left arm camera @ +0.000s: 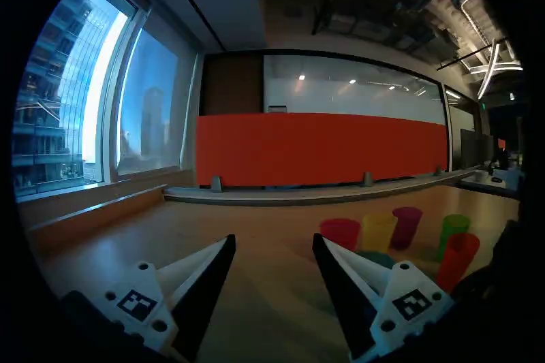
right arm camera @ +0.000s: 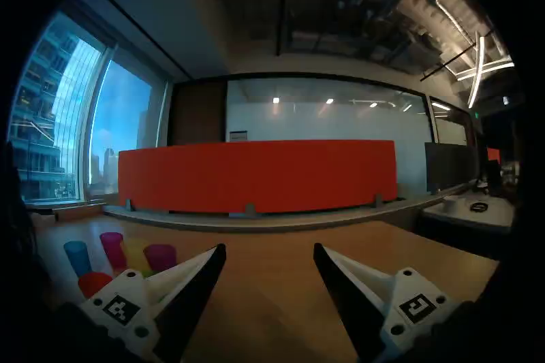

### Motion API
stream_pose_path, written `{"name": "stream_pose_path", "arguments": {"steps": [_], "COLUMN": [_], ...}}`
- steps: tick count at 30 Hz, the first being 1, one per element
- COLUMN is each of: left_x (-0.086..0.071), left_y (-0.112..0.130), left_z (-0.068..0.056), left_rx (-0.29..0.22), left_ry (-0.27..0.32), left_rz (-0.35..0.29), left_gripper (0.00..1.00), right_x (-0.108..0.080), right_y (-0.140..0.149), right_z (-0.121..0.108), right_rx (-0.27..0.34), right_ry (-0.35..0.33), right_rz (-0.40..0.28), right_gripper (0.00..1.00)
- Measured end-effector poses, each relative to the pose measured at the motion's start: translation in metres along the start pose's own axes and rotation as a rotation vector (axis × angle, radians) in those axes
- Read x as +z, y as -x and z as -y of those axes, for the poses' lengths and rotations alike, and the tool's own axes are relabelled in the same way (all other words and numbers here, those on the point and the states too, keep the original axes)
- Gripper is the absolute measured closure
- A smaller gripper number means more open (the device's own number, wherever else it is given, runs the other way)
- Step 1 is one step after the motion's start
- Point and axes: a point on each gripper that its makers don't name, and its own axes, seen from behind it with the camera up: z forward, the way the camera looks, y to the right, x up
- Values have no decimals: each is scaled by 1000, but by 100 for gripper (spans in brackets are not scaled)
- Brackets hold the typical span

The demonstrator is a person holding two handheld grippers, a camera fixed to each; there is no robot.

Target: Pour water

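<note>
The left tongs (left arm camera: 272, 240) stand apart with nothing between them, their white, black-edged fingers (left arm camera: 204, 271) poised low over a wooden tabletop (left arm camera: 272, 220). Each finger carries a square black-and-white marker. Between three and four o'clock in the left gripper view, a cluster of plastic cups stands upright on the tabletop, apart from the tongs. A red cup (left arm camera: 340, 232), a yellow cup (left arm camera: 378, 230) and a purple cup (left arm camera: 407, 225) form a close row. A green cup (left arm camera: 454, 225) is farther out, and an orange cup (left arm camera: 458, 259) sits just in front of it. Whether any cup holds water cannot be told.

The right tongs (right arm camera: 269, 250) are likewise spread and empty above the wood. In the right gripper view the cups sit at eight o'clock, partly behind the left-hand finger, with a blue cup (right arm camera: 78, 257) outermost.

An orange partition panel (left arm camera: 320, 148) spans the tabletop's far edge, toward twelve o'clock, with a glass wall above it. Tall windows (left arm camera: 75, 111) at nine o'clock show city towers against a blue sky. Light strips (left arm camera: 494, 67) glow on the open ceiling at two o'clock. In the right gripper view, a dark monitor (right arm camera: 446, 165) stands at three o'clock above a neighbouring desk (right arm camera: 470, 216).
</note>
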Motion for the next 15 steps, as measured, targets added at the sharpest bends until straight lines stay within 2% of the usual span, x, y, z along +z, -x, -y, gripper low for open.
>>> {"name": "stream_pose_path", "arguments": {"steps": [15], "left_x": [1], "left_y": [0], "left_z": [0], "left_rx": [0], "left_ry": [0], "left_rz": [0], "left_gripper": [17], "right_x": [5], "right_y": [20], "right_z": [-1], "right_rx": [8], "right_ry": [-5], "right_rz": [44], "right_gripper": [1]}}
